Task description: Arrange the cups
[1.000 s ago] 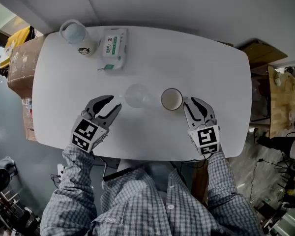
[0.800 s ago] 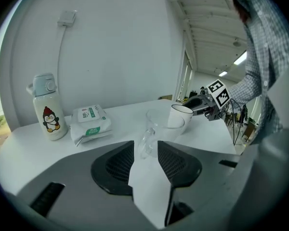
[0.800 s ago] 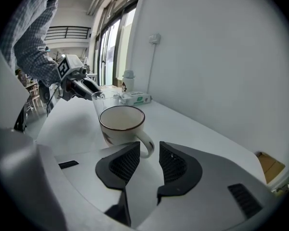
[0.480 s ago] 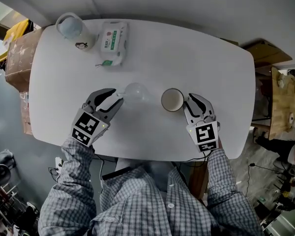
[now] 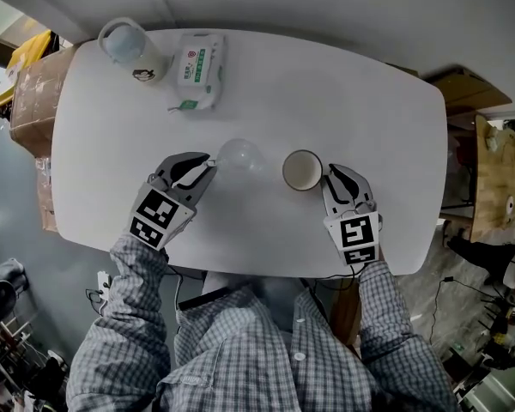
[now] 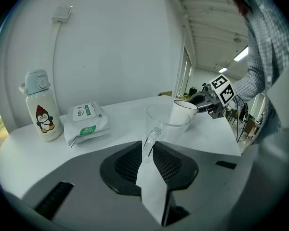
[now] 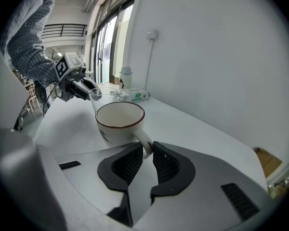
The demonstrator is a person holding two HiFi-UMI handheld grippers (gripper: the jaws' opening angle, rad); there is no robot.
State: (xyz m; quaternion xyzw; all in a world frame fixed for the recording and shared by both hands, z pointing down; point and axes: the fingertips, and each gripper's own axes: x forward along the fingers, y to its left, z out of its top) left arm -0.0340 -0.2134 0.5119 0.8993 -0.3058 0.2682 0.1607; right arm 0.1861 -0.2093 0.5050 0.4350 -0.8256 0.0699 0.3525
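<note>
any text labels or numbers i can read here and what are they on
No text can be read.
wipes pack: green and white label print, too small and blurred to read.
bottle: penguin picture only, no words visible.
mug: small dark mark on its side, unreadable.

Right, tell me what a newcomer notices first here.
Two mugs side by side on the table: the left gripper is closing its jaws on the handle of the clear glass mug, the right gripper grips the handle of the white mug. A penguin bottle and a wipes pack stand at the far-left corner.
</note>
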